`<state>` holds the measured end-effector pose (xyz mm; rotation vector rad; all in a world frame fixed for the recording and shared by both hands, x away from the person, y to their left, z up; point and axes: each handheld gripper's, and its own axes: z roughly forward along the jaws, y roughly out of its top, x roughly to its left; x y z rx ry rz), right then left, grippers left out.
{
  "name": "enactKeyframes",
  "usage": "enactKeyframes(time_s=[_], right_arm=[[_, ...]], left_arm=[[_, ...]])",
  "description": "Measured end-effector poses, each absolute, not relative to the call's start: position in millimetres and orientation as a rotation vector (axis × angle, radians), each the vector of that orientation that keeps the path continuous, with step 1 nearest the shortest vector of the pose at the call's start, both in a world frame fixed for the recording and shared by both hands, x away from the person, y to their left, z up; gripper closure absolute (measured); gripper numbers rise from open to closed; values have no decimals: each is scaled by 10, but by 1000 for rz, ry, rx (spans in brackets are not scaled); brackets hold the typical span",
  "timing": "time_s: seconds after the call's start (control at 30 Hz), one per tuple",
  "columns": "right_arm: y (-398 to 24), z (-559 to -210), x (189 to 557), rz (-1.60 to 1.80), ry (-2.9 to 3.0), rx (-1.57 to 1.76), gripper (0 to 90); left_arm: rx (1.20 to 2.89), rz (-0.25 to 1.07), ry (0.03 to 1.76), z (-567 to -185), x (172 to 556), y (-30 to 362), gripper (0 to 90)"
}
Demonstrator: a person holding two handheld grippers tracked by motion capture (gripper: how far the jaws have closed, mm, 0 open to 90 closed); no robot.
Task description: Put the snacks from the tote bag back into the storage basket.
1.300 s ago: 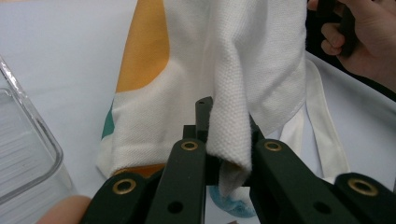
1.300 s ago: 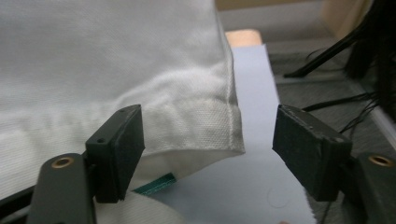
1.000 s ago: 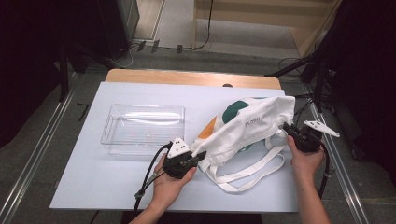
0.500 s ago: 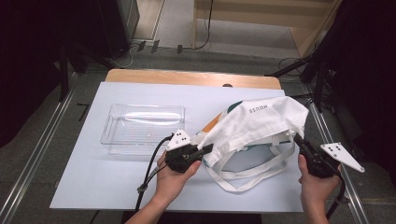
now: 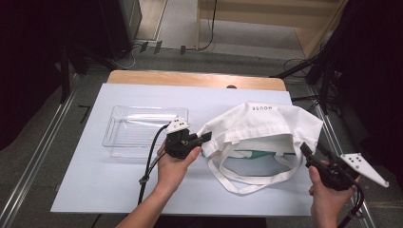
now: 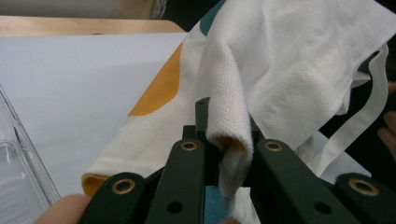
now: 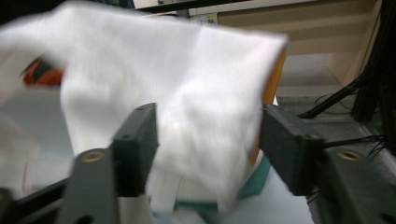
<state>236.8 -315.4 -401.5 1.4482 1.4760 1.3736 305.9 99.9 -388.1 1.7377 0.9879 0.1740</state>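
High view is showing the left gripper [image 5: 205, 137] pinching the white tote bag [image 5: 266, 123] rim, lifting it off the desk [image 5: 95, 180] — the right gripper [image 5: 311, 154], jaws spread wide, looks about to grab the opposite rim.

The white tote bag [image 5: 266, 124] reads "HOUSE", seen upside down.

Motion-blurred white bag [image 7: 187, 107]

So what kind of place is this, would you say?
Probably a lab or recording bay, not a home: a table under a white sheet between metal rails, cables on the floor, and a person holding handheld grippers.
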Motion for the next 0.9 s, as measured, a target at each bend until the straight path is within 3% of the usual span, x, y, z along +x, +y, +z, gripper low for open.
enactKeyframes(time_s=[0.13,0.17,0.2,0.23,0.3,0.33,0.47,0.5,0.67,0.7,0.73,0.8,0.9], right_arm=[[-3257,-3921,2579,1407,1468,1518,314],[-3278,-3917,2679,1403,1468,1614,421],[-3278,-3917,2679,1403,1468,1614,421],[-3259,-3946,2740,1353,1499,1644,716],[-3180,-3971,2711,1380,1513,1577,864],[-3119,-3967,2672,1376,1520,1519,900],[-2883,-3876,2465,1402,1514,1276,900],[-2843,-3848,2429,1368,1501,1251,879],[-3099,-3912,2528,1271,1393,1453,548],[-3099,-3912,2528,1271,1393,1453,548],[-3278,-4042,2678,1310,1420,1587,385],[-3352,-4114,2780,1327,1435,1647,273],[-3446,-4206,2957,1393,1464,1737,198]], left_arm=[[1751,175,988,-3907,3059,987,864],[1748,170,987,-3913,3060,989,864],[1748,170,987,-3913,3060,989,864],[1749,167,986,-3918,3062,989,865],[1747,147,970,-3943,3062,973,866],[1747,137,960,-3952,3060,964,866],[1748,152,924,-3926,3032,941,868],[1749,161,927,-3914,3031,950,868],[1747,152,957,-3930,3043,1002,868],[1747,152,957,-3930,3043,1002,867],[1750,155,956,-3955,3036,1002,867],[1754,151,957,-3978,3039,1012,868],[1751,145,961,-4003,3055,1035,868]])
